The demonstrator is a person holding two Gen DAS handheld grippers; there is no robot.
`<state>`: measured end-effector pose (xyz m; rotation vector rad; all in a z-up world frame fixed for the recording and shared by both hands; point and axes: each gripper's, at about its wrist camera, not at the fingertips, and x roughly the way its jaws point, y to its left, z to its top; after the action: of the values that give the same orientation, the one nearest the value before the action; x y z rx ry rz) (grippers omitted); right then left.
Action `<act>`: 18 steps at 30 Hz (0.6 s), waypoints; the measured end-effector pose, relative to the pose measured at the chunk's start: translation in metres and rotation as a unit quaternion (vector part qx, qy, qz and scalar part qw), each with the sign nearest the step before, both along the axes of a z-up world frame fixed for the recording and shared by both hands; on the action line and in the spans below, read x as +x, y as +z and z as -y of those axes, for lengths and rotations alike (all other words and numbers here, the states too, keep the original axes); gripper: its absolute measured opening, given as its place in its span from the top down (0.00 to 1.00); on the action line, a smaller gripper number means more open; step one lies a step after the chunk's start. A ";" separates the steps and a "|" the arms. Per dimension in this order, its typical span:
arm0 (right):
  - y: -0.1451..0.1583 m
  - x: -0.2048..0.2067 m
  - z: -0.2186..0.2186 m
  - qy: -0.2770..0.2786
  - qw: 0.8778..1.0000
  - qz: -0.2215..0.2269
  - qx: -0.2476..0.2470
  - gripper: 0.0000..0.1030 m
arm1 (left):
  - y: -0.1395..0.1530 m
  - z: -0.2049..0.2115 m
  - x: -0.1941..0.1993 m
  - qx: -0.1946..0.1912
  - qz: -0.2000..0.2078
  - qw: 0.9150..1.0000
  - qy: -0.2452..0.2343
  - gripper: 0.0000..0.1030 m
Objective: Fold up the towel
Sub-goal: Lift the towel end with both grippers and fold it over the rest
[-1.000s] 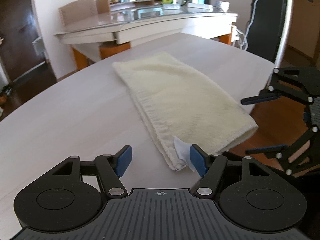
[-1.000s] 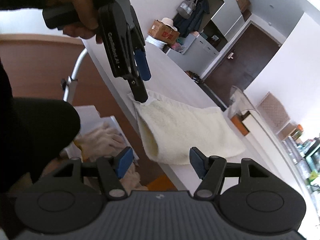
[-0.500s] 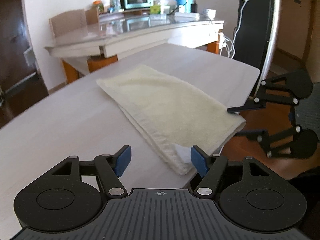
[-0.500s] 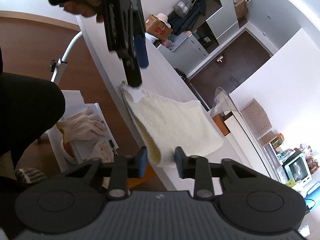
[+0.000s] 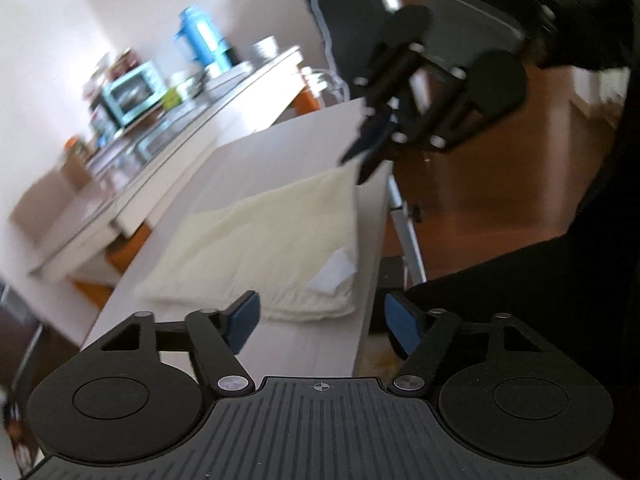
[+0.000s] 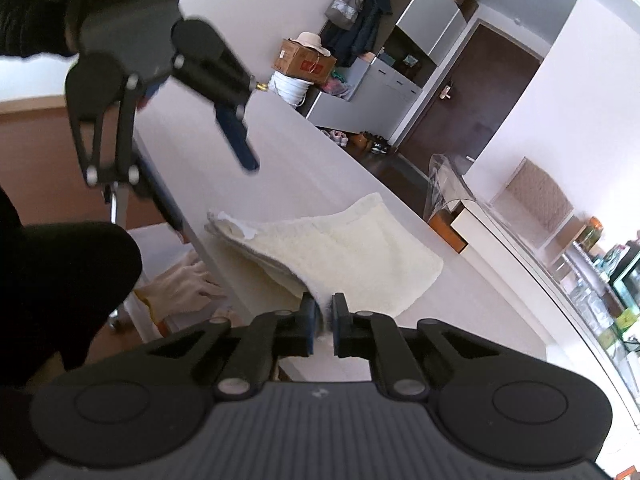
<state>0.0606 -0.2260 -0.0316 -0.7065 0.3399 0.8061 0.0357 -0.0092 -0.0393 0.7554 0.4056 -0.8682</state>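
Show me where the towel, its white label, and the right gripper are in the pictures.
towel (image 6: 352,248): right wrist view, middle of the cream top layer.
white label (image 5: 334,274): left wrist view, middle of the tag.
right gripper (image 6: 323,322): right wrist view, between its fingertips, pinching the towel corner.

tabletop (image 6: 320,168): pale, plain, with a metal leg at its near edge
second table (image 5: 168,136): beyond the tabletop's far edge, cluttered with a teal toaster oven (image 5: 132,94), a blue kettle (image 5: 200,46) and a white bowl (image 5: 264,46)
floor (image 5: 500,184): brown wood off the right edge
cardboard box (image 6: 304,62): past the tabletop's far end, hat (image 6: 310,40) sitting on top
coats and bag (image 6: 360,4): hanging by the white cabinets
door (image 6: 472,88): dark brown, shoes (image 6: 362,140) lined up beside it
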 end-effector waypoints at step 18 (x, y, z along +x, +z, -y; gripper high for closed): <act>0.018 -0.027 0.016 0.053 0.998 -0.026 -0.036 0.91 | 0.031 0.004 -0.012 -0.027 -0.041 0.999 -0.020 0.90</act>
<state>0.0341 -0.2424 -0.0140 -0.7773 0.3818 0.9178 0.0239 -0.0136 -0.0087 0.6814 0.4396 -0.9469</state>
